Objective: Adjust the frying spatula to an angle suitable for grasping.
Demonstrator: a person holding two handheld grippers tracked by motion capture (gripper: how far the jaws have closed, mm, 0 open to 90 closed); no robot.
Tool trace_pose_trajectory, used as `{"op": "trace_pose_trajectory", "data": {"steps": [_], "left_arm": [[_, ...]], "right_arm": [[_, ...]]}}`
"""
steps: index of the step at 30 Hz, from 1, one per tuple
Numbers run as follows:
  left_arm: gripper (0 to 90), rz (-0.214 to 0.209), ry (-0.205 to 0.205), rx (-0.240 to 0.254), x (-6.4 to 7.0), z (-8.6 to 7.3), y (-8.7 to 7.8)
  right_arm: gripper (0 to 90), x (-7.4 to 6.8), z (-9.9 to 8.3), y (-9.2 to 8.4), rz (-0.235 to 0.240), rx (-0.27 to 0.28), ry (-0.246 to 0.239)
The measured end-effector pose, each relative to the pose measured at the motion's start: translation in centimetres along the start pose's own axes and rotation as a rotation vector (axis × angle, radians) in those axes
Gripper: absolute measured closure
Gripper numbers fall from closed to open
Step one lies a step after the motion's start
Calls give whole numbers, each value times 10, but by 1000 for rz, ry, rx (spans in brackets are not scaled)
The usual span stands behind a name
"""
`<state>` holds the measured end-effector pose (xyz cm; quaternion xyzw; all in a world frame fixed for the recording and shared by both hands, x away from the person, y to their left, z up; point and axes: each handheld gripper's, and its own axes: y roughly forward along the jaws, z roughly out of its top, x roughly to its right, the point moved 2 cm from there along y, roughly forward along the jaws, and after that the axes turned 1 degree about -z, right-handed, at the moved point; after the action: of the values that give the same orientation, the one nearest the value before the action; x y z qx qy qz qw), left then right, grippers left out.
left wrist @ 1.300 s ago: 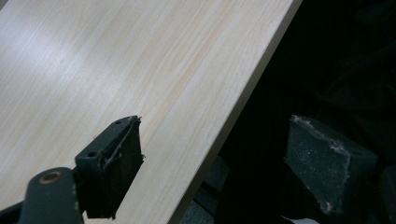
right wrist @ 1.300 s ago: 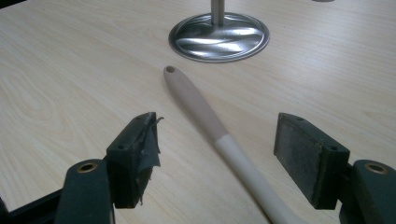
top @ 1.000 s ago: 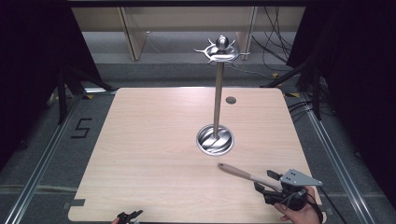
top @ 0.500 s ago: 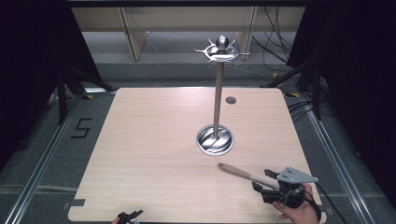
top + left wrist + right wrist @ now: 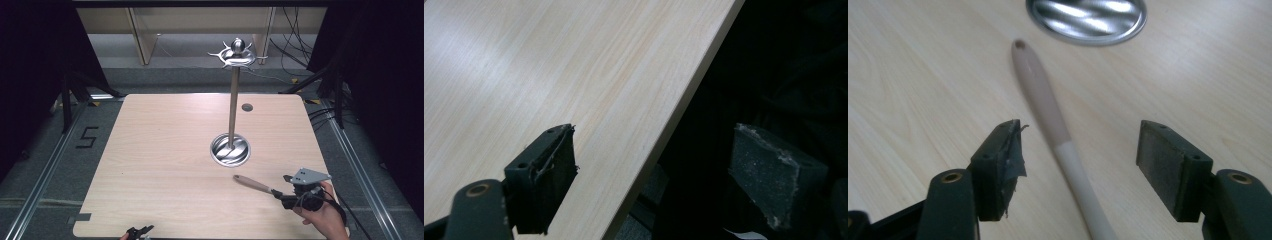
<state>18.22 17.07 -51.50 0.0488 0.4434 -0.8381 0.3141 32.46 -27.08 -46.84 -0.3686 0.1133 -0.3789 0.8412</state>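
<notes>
A: Where is the utensil handle point(image 5: 1045, 100) relative to the right tongs point(image 5: 1080, 167)?

B: It lies flat on the surface point(image 5: 165, 150), running up between the two pads from below — the pale lower part sits in the gap, the tan end with its small hole points away, ahead of the tongs. Neither pad touches it; it lies nearer the left pad in the right gripper view.

A: So those tongs are apart?

B: Apart, yes, though the jaws have just been closing a little around the handle. In the high view the right tongs point(image 5: 287, 192) sit at the dark end of the utensil, with the person's hand point(image 5: 325, 217) behind them.

A: What lies beyond the handle's tip?

B: The round metal base point(image 5: 1087, 17) of the stand, just ahead of it — its pole point(image 5: 233, 107) rises to a ring of hooks point(image 5: 236, 55).

A: And the left tongs point(image 5: 659, 175)?

B: Wide apart, holding nothing. One pad is over the surface's edge, the other over the dark beyond it — possibly the floor; it's too dim to say.
</notes>
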Motion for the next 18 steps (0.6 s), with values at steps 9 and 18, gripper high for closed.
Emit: {"op": "trace_pose_trajectory", "data": {"steps": [9,18], "left_arm": [[177,12,-4,1,0,0,-1],[177,6,-2,5,0,0,0]], "right_arm": [[483,-5,17,26,32,-196,-147],[542,-5,35,41,56,-310,-213]]}}
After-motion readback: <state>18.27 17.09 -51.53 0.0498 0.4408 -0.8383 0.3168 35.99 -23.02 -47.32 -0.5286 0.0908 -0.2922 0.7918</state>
